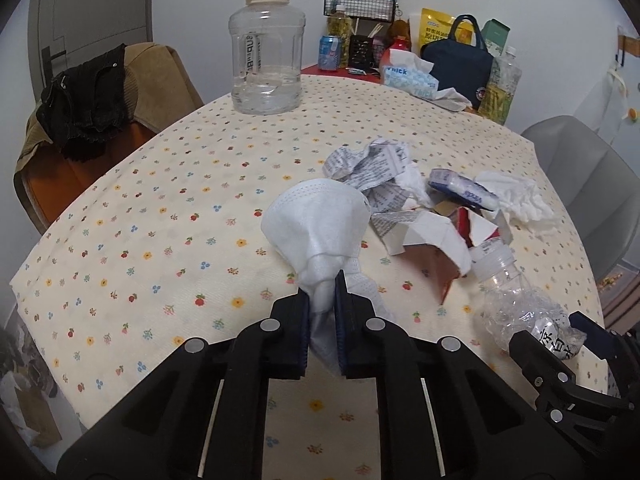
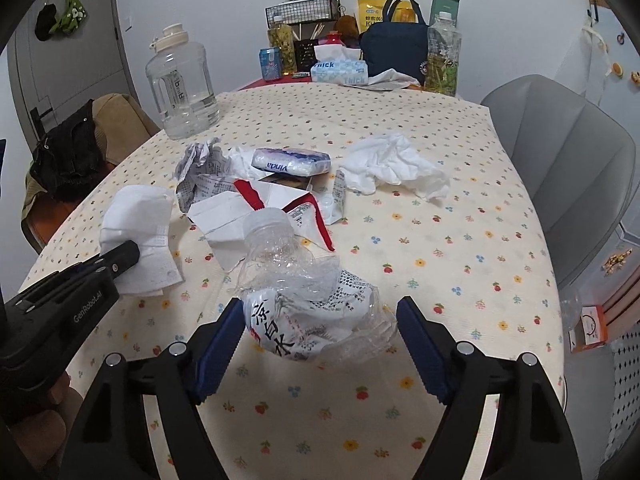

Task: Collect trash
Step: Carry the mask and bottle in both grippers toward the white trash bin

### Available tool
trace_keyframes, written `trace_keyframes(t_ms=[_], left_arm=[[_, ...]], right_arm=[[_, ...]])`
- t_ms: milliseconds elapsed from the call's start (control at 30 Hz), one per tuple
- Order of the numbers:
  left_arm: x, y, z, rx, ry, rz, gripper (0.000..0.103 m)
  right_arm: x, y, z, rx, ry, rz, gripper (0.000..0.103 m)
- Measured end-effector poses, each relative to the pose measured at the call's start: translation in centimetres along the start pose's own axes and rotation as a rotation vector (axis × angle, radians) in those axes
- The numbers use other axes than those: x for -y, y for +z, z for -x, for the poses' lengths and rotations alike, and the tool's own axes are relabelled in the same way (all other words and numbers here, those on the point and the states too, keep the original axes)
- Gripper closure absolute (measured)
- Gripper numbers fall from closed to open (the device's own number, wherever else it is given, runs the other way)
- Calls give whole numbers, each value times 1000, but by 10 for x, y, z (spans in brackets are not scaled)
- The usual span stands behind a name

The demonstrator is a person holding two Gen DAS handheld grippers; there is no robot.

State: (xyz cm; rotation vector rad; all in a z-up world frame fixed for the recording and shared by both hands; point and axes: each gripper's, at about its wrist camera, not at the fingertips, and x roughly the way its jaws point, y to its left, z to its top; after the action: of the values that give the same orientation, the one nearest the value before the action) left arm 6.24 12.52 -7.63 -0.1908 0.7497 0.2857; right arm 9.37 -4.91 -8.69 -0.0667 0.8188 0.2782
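Observation:
My left gripper [image 1: 322, 286] is shut on a white face mask [image 1: 316, 224], pinching its lower end just above the flowered tablecloth; the mask also shows in the right wrist view [image 2: 136, 224]. My right gripper [image 2: 320, 312] is open, its jaws on either side of a crushed clear plastic bottle [image 2: 304, 292] lying on the table; the bottle also shows in the left wrist view [image 1: 516, 296]. Behind lie crumpled printed paper [image 2: 200, 172], a torn white and red carton [image 2: 264, 208], a Vinda tissue pack [image 2: 290, 160] and a crumpled white tissue [image 2: 394, 164].
A large clear water jug [image 1: 266, 52] stands at the table's far left. Bottles, a can, a tissue box [image 2: 340, 70] and a dark blue bag [image 2: 396, 52] crowd the far edge. A grey chair [image 2: 560, 152] stands on the right, a brown chair with dark clothes [image 1: 88, 100] on the left.

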Motion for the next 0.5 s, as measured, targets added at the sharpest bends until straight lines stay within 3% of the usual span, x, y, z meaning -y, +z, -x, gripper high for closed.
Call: trace_keyframes(t_ms=[500], left_arm=[[46,-9,30,45,-73,-69,92]], right_arm=[[46,-19,51,82,-29,-75,27]])
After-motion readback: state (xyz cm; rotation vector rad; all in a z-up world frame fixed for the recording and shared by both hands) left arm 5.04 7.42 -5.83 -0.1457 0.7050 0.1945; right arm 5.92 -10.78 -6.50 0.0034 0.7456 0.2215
